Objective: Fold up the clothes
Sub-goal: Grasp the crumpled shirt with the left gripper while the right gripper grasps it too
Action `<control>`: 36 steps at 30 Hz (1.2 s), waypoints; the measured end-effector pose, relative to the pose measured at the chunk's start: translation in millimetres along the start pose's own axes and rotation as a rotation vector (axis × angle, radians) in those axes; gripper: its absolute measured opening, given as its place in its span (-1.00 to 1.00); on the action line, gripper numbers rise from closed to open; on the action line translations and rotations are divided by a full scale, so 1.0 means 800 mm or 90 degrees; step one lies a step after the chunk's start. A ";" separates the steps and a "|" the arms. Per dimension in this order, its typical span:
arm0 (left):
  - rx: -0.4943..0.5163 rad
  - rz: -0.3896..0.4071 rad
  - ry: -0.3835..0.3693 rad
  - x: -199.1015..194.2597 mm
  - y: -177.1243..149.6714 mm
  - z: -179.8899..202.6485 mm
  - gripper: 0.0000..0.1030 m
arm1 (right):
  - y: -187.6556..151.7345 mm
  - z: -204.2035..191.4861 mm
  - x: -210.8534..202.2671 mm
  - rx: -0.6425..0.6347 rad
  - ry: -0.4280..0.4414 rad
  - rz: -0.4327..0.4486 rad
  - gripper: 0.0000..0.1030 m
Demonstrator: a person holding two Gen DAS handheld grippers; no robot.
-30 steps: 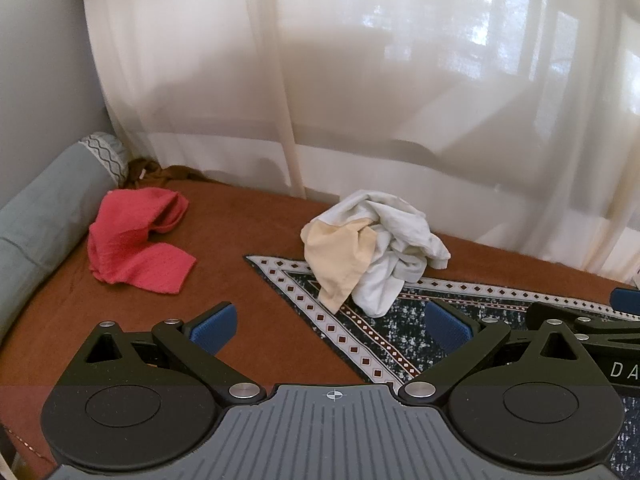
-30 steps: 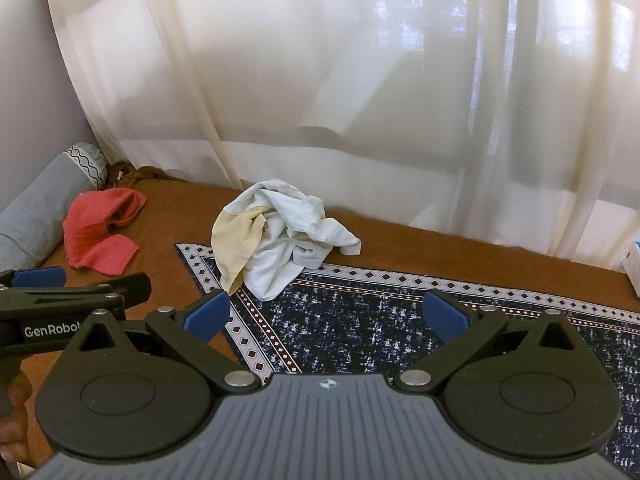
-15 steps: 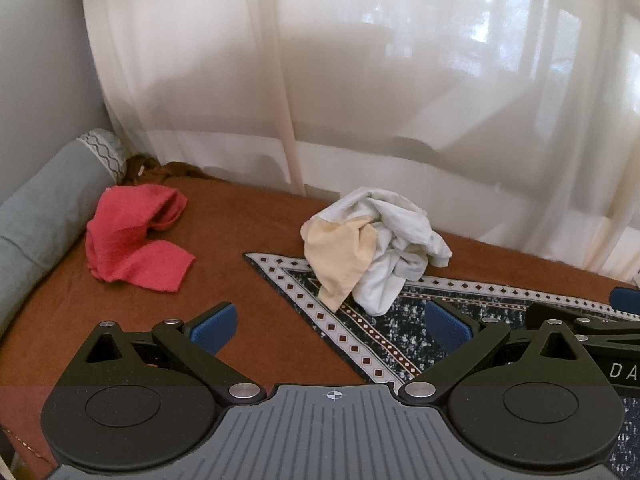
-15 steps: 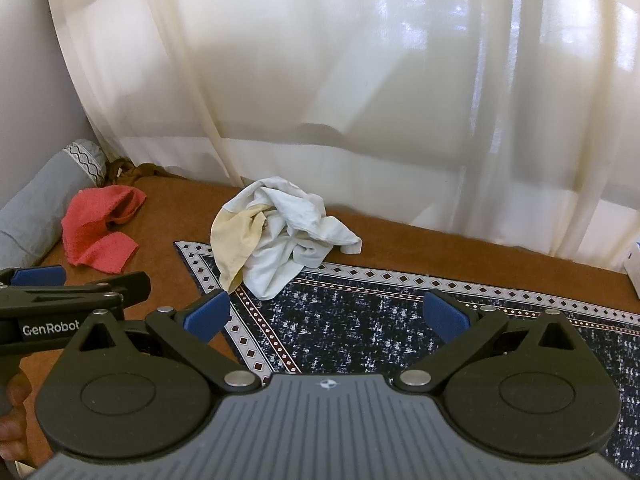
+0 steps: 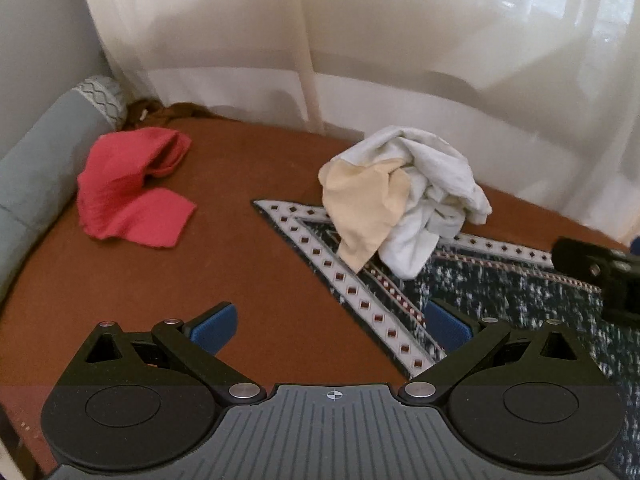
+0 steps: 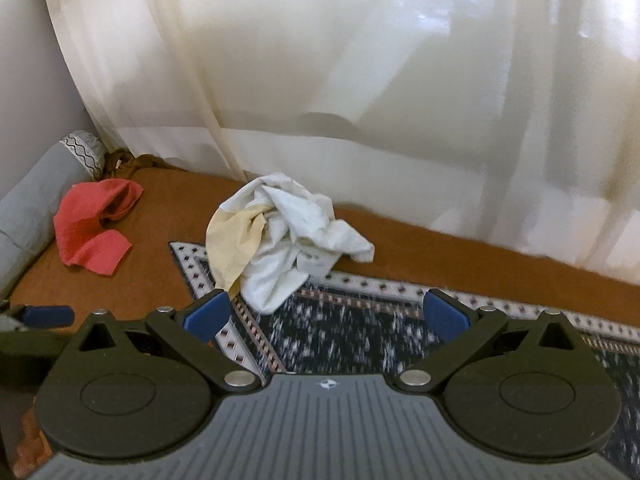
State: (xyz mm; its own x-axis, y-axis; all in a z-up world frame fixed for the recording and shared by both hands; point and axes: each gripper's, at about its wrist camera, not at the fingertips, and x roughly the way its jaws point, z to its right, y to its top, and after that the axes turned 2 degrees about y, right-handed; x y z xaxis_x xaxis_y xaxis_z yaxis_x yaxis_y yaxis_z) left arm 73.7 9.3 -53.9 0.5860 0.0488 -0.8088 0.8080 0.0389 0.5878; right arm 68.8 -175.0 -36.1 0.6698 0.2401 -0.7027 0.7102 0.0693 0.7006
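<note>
Brown bedspread (image 5: pixel 260 280), crumpled white garment (image 5: pixel 412 204) ahead of both spread, empty claws, left claw (image 5: pixel 332 326), right claw (image 6: pixel 326 316).

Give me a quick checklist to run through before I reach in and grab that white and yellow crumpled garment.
1. Left gripper open and holding nothing: ok.
2. Right gripper open and holding nothing: ok.
3. White and yellow garment in view of both cameras, nothing lying on top of it: ok.
4. Path from both grippers to the garment free of other things: ok; only the patterned rug lies between.
5. Red cloth lies apart from the garment, so it should not get dragged along: ok.
6. A collar, hem or sleeve edge to pinch: cannot tell; the garment is bunched in a heap.
</note>
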 end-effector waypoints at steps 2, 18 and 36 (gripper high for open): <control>-0.002 -0.004 -0.008 0.018 0.012 -0.002 1.00 | 0.012 0.002 0.023 -0.013 0.002 -0.002 0.99; 0.086 -0.028 -0.056 0.168 0.052 0.015 0.70 | 0.049 0.018 0.177 -0.158 0.012 -0.040 0.98; 0.084 -0.064 -0.094 0.198 0.039 0.021 -1.00 | 0.040 0.022 0.227 -0.167 0.071 -0.056 -0.12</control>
State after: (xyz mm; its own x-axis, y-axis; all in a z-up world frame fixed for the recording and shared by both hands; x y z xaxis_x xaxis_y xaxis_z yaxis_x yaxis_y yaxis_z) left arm 192.7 1.4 -164.0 0.4971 -0.0963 -0.8623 0.8577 -0.0959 0.5051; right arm 216.9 -146.1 -143.8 0.5692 0.3260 -0.7548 0.6745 0.3398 0.6554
